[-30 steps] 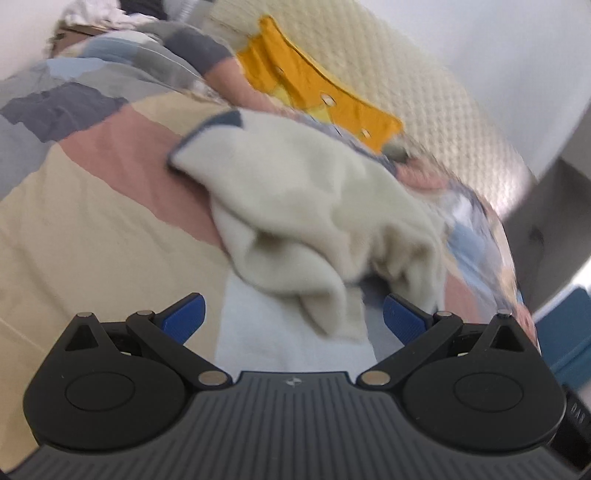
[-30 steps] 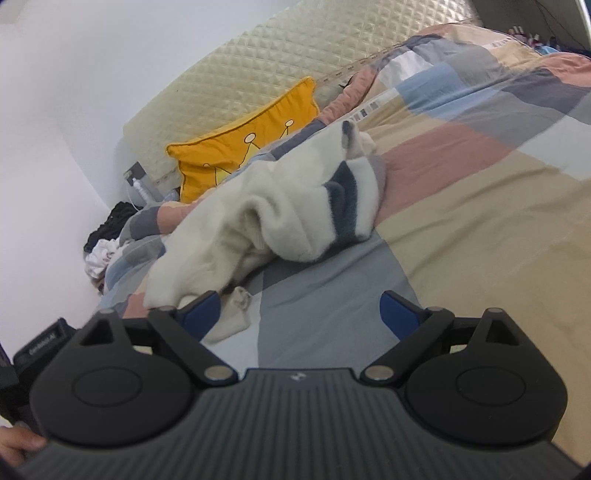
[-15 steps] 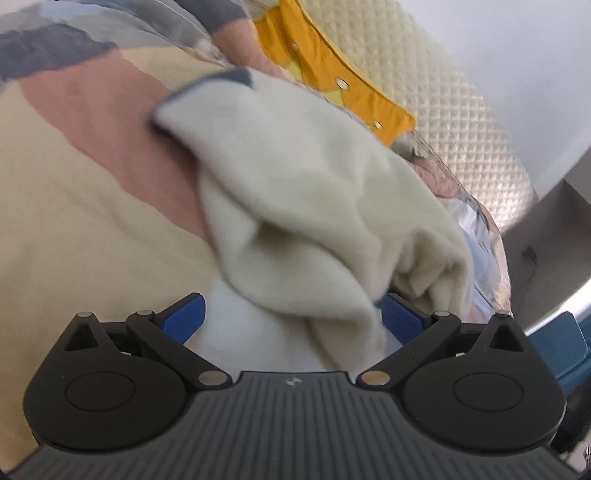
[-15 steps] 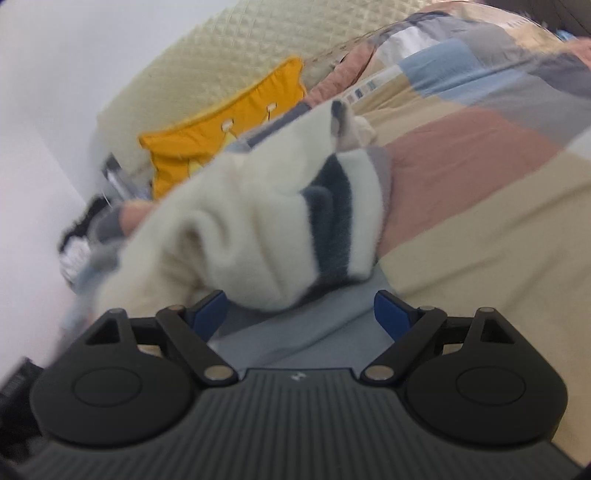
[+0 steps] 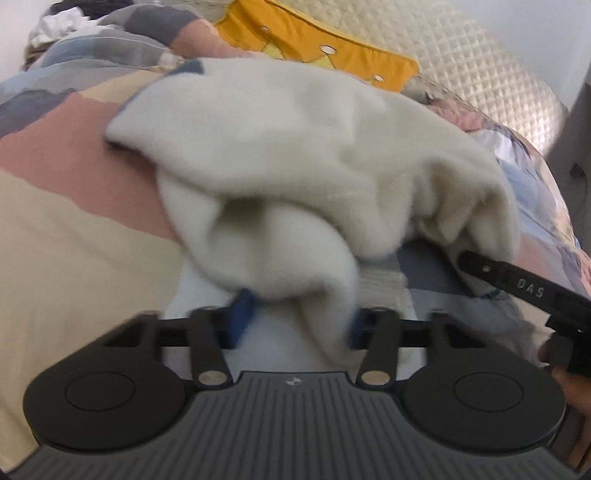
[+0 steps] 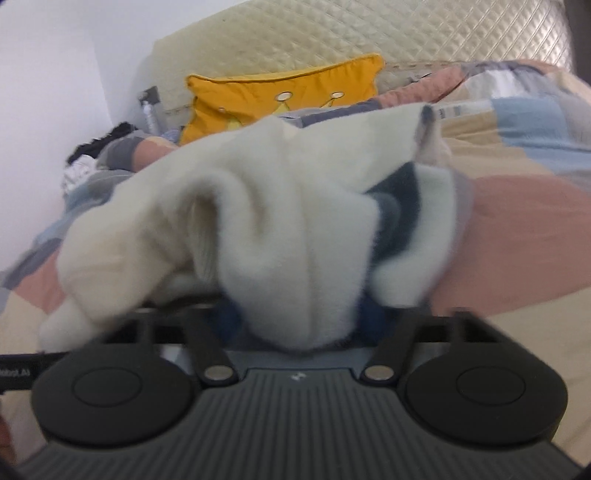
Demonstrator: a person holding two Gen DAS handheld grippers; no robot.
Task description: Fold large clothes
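The crumpled cream garment (image 5: pixel 295 155) fills the way ahead. To its left, open quilt (image 5: pixel 66 240) lies bare. Behind it, a yellow pillow (image 6: pixel 280 99) leans against the headboard (image 6: pixel 332 33).

A bed's patchwork quilt (image 5: pixel 66 236) carries a crumpled cream garment (image 5: pixel 295 166) just ahead of the claw; a yellow cushion (image 6: pixel 280 96) lies beyond it.
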